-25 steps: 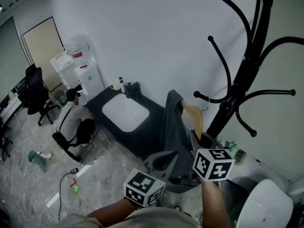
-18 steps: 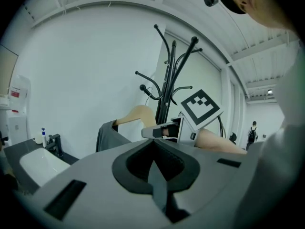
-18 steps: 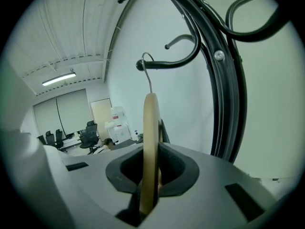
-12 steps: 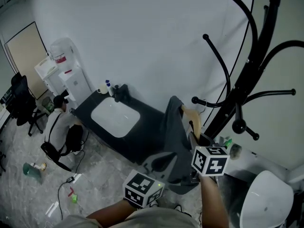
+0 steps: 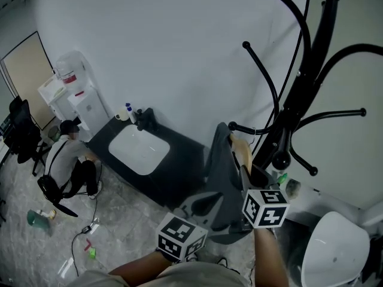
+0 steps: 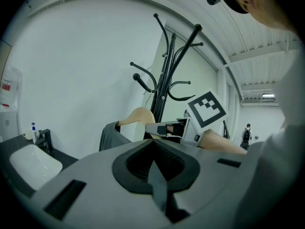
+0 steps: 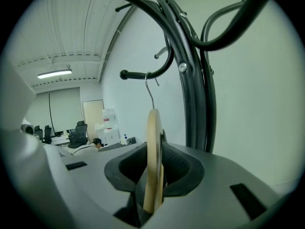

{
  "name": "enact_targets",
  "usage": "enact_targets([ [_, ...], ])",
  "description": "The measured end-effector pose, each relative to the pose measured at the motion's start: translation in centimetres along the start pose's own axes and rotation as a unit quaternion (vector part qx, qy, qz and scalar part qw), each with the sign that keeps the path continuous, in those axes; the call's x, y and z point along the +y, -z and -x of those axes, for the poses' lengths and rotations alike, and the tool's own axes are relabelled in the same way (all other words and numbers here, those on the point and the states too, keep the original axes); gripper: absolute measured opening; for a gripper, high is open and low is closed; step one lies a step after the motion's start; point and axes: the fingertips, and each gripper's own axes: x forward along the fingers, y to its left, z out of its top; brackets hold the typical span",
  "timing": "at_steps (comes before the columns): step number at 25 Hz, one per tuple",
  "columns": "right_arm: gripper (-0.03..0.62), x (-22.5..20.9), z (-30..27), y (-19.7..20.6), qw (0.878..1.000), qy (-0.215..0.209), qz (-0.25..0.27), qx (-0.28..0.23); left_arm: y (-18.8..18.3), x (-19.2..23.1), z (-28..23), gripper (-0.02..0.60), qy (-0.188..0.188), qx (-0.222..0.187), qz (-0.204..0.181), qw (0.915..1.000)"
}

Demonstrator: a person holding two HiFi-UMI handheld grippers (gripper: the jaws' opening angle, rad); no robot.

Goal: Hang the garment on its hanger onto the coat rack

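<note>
A grey garment (image 5: 218, 160) hangs on a wooden hanger (image 5: 242, 151) beside the black coat rack (image 5: 299, 94). My right gripper (image 5: 247, 178) is shut on the hanger's wooden arm (image 7: 153, 147), which stands edge-on between the jaws. The wire hook (image 7: 149, 87) reaches up to a ball-tipped peg (image 7: 138, 74); whether it rests over the peg I cannot tell. My left gripper (image 5: 203, 205) sits lower left, shut on a fold of the garment (image 6: 157, 185). In the left gripper view the hanger (image 6: 138, 116), the garment (image 6: 108, 136) and the rack (image 6: 164, 85) stand ahead.
A dark counter (image 5: 179, 160) with a white sink (image 5: 139, 149) runs along the wall to the left. A water dispenser (image 5: 75, 94), an office chair (image 5: 21, 130) and a crouching person (image 5: 66, 160) are further left. A white rounded seat (image 5: 335, 256) is at bottom right.
The hanger and both grippers have edged up and closer to the rack's lower peg. The view has swung slightly, and the crouching person has shifted.
</note>
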Motion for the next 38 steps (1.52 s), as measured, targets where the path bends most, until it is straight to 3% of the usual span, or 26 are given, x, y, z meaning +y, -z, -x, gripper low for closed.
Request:
enact_targets([
  [7,0.065,-0.7,6.1,-1.1,0.996,0.033,0.062,-0.062,-0.6,-1.8,-1.0,0.005,-0.008,-0.007,-0.008,0.9999],
  [12,0.017,0.5,9.1,-0.7,0.996,-0.028,0.050,-0.073,-0.9,-3.6,-1.7,0.005,-0.013,-0.011,-0.011,0.9998],
  [20,0.015,1.6,10.7,0.3,0.992,-0.095,0.052,-0.058,-0.9,-6.0,-2.4,0.005,-0.028,-0.015,-0.014,0.9994],
  [38,0.014,0.7,10.9,0.9,0.989,-0.128,0.045,-0.052,-0.6,-7.0,-3.0,0.005,-0.059,-0.019,-0.014,0.9980],
])
